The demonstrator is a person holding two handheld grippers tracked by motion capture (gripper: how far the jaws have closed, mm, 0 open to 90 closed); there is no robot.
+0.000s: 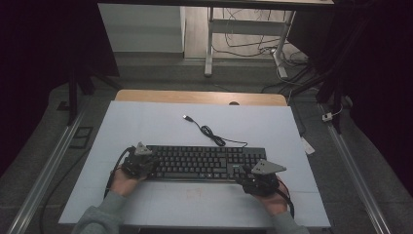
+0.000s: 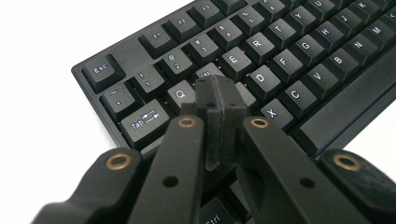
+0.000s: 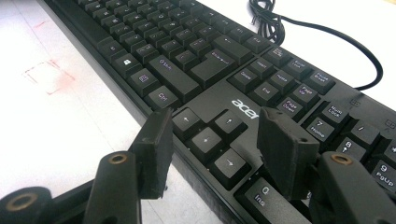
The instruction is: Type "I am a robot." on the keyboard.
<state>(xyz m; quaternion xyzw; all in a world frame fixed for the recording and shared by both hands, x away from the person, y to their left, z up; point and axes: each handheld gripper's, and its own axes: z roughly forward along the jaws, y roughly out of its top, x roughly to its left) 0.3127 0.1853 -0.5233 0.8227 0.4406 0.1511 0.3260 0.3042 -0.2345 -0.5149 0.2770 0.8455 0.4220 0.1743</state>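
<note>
Over the keyboard, hovering: left gripper pressed together, right gripper spread, possibly risking stray keypresses by dipping.

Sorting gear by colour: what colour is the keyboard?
Black with white lettering; the keyboard shows best in the left gripper view.

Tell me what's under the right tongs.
Under the right tongs, which stand open, lie the arrow keys of the keyboard. The 0/Ins key shows beside them; keys beneath the right jaw are hidden.
</note>
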